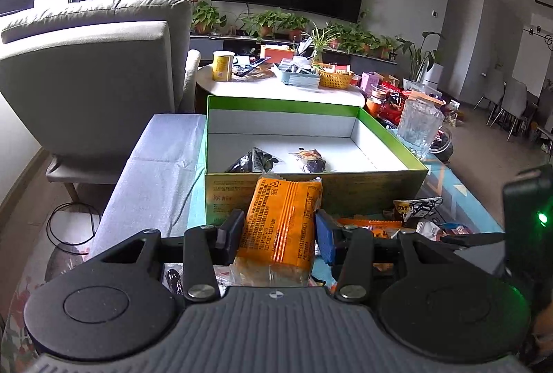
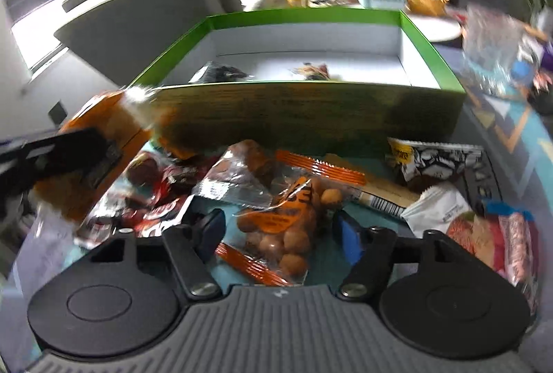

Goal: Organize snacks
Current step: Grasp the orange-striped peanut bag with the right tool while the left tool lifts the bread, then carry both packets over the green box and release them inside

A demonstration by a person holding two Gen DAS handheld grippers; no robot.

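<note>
Cluttered table (image 2: 511, 138), blurred snacks; left gripper (image 1: 280, 231) clamped on half-hidden orange packet (image 1: 281, 221), right gripper (image 2: 278, 231) apart.

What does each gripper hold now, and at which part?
The left gripper clamps the orange snack packet across its middle, by both long sides. The right gripper is open and holds nothing.

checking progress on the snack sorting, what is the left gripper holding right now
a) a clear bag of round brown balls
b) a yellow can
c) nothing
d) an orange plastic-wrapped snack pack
d: in the left wrist view the left gripper is shut on the orange plastic-wrapped snack pack, in front of the green cardboard box.
</note>
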